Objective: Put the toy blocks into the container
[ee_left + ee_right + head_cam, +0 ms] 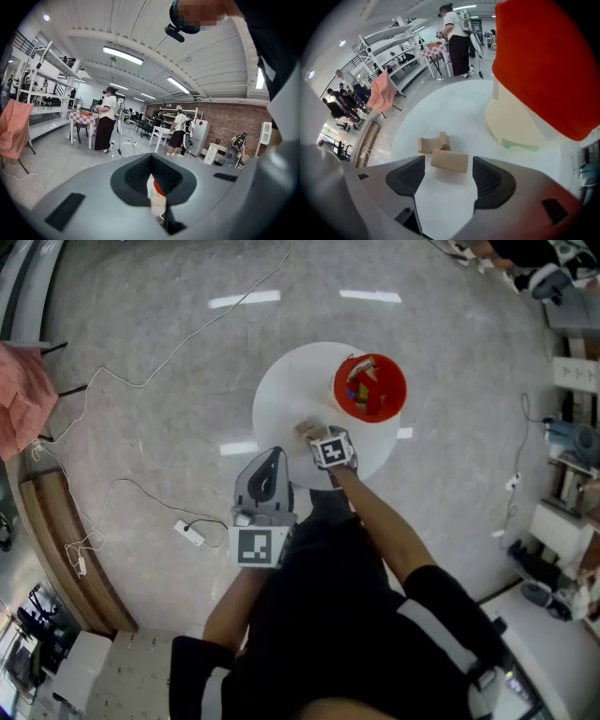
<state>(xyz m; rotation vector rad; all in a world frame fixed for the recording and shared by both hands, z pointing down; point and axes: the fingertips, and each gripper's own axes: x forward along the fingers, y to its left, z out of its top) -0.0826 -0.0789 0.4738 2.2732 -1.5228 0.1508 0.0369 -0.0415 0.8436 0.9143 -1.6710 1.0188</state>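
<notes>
Jaws wide apart, the right gripper [449, 178] is hanging over a tan rectangular wooden block [449, 161] at the round white table's [440, 108] middle, risking knocking it askew if closing off-centre, while the left gripper [151, 178] is idling, jaws together.

The right hand-held gripper [317, 437] covers most of the wooden blocks [305, 429] from above. Pieces inside the red container [338, 390] are too small to tell; the right gripper view crops it at the top and right.
</notes>
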